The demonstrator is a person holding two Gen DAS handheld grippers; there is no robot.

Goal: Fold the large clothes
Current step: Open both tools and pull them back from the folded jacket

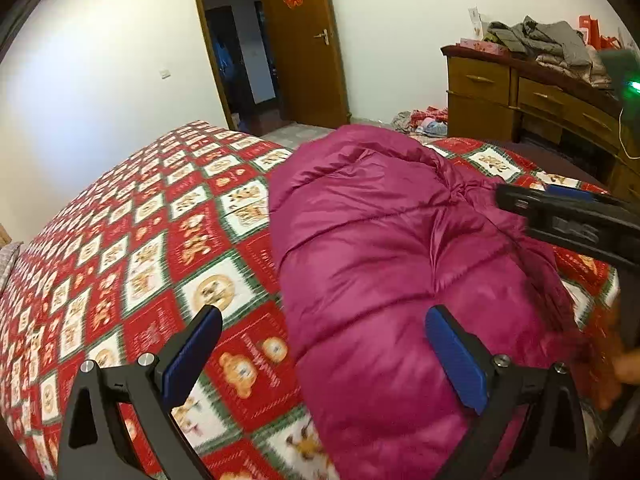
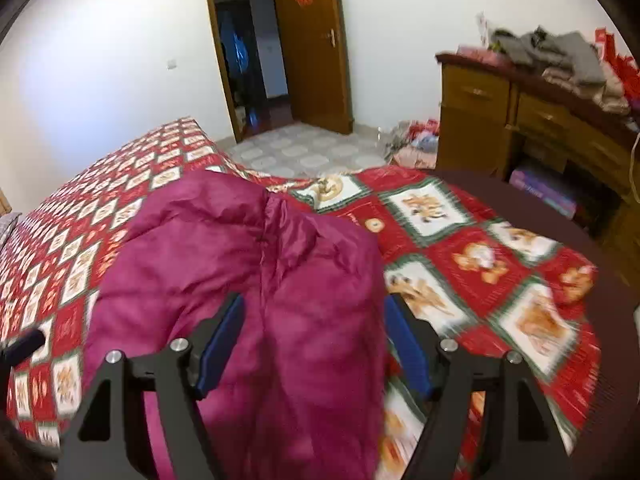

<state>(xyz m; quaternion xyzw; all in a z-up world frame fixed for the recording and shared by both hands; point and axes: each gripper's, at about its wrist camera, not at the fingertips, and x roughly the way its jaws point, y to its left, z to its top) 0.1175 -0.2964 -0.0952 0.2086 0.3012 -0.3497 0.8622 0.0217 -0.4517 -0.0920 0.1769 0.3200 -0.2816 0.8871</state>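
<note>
A large magenta puffer jacket (image 1: pixel 384 256) lies in a bulky heap on the bed's red patterned quilt (image 1: pixel 152 240). My left gripper (image 1: pixel 324 344) is open, hovering above the jacket's near left edge, holding nothing. The right gripper (image 1: pixel 568 220) shows in the left wrist view as a dark shape over the jacket's right side. In the right wrist view the jacket (image 2: pixel 260 280) fills the centre. My right gripper (image 2: pixel 316 340) is open with its blue pads on either side of a raised fold of the jacket, not closed on it.
A wooden dresser (image 1: pixel 520 96) piled with grey clothes (image 1: pixel 544 44) stands at the right, beside the bed. More clothes (image 2: pixel 412 140) lie on the tiled floor near an open door (image 2: pixel 316 44). The quilt (image 2: pixel 480 264) spreads right of the jacket.
</note>
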